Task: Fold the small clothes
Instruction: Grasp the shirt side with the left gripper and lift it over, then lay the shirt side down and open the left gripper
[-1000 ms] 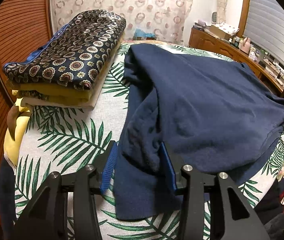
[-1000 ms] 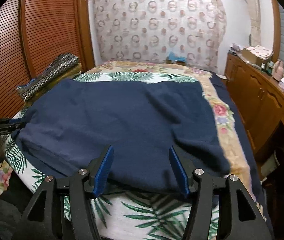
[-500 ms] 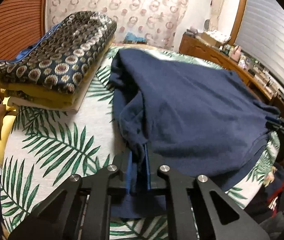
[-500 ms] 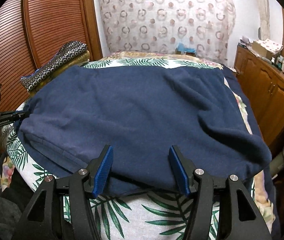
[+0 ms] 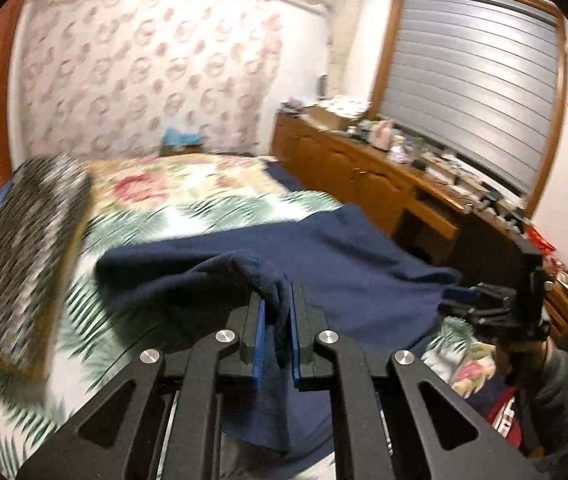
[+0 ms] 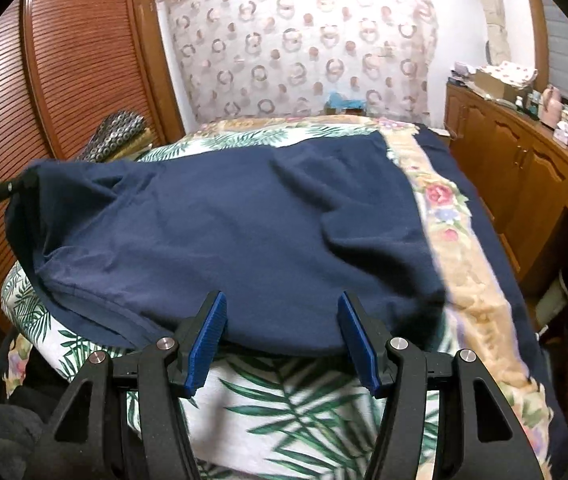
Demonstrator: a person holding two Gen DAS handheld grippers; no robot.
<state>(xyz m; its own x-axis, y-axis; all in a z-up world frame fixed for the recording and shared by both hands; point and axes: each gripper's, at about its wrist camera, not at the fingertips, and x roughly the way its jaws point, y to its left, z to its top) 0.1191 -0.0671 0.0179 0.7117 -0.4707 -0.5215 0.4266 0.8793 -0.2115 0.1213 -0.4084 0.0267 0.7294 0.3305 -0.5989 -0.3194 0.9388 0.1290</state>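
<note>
The bed (image 6: 291, 408), spread with a palm-leaf cover, fills the lower half of both views. A navy garment (image 6: 244, 232) lies across its near end, its hem reaching between the fingers of the right gripper (image 6: 282, 340). A wooden counter (image 6: 523, 184) runs along the wall at three o'clock, crowded with small items too blurred to read. A folded stack of patterned clothes (image 5: 24, 264) sits at nine o'clock in the left view, smeared by motion. The left gripper (image 5: 276, 336) has its jaws clenched on a bunched corner of the garment, lifting it off the bed. The right gripper's jaws stand released, wide apart, apparently just above the hem; contact is hard to judge.
</note>
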